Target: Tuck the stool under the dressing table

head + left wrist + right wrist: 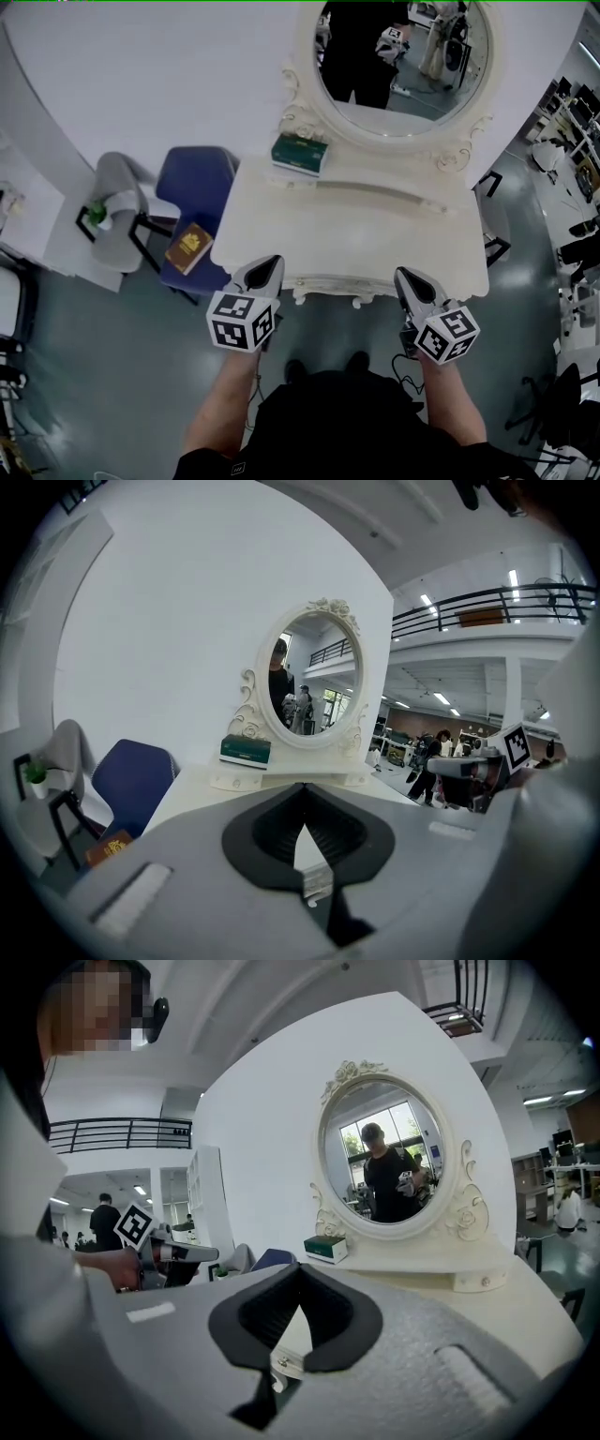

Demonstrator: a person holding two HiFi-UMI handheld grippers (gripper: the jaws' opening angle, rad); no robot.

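Closest in, the left gripper (270, 264) and right gripper (405, 275) are held up just in front of the dressing table (272, 234), one toward each end of its front edge. Both have their jaws squeezed fully together on nothing, and each gripper's own view shows the tips meeting.

A pair of dark shoes (295, 368) stands on the floor just short of the table. The table itself is creamy white, with a curvy top and carved trim.

Honestly can't make out the stool as such. Only a white scalloped strip (323, 291) peeks out below the table's front edge, and I can't tell if that's the stool or just the table's own trim. Everything under the top is hidden from above.

At the back of the table sit a green box (300, 153) and an oval mirror (403, 56). The mirror is cut off at the top and reflects a person in dark clothes.

Off to the left there's a blue chair (197, 183) with a brown book (188, 247) on its seat, and a grey chair (122, 192) just past it.
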